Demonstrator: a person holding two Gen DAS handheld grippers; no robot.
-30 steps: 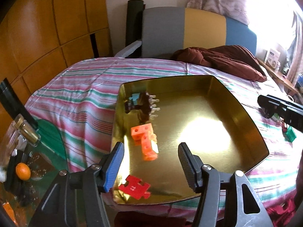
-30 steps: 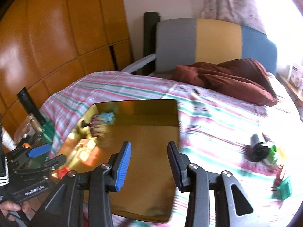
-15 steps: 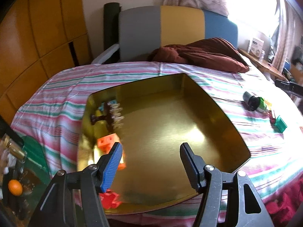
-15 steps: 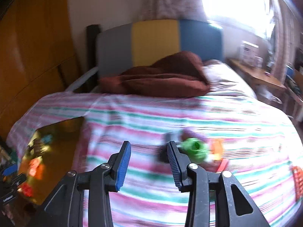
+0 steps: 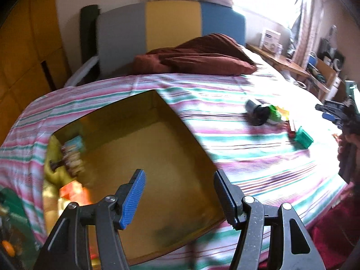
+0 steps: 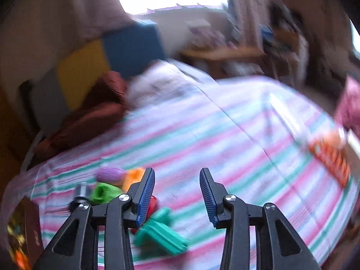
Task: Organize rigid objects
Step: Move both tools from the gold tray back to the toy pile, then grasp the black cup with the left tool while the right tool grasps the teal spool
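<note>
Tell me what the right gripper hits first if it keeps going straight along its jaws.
Probably bare striped bedsheet: nothing lies between the right gripper's open jaws. The teal block sits just left of that line, though blur makes depth uncertain.

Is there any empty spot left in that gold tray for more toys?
Yes. The gold tray is bare across its middle and right side, up to the wall by the striped sheet. Its left edge is crowded with orange blocks and a small figure.
</note>
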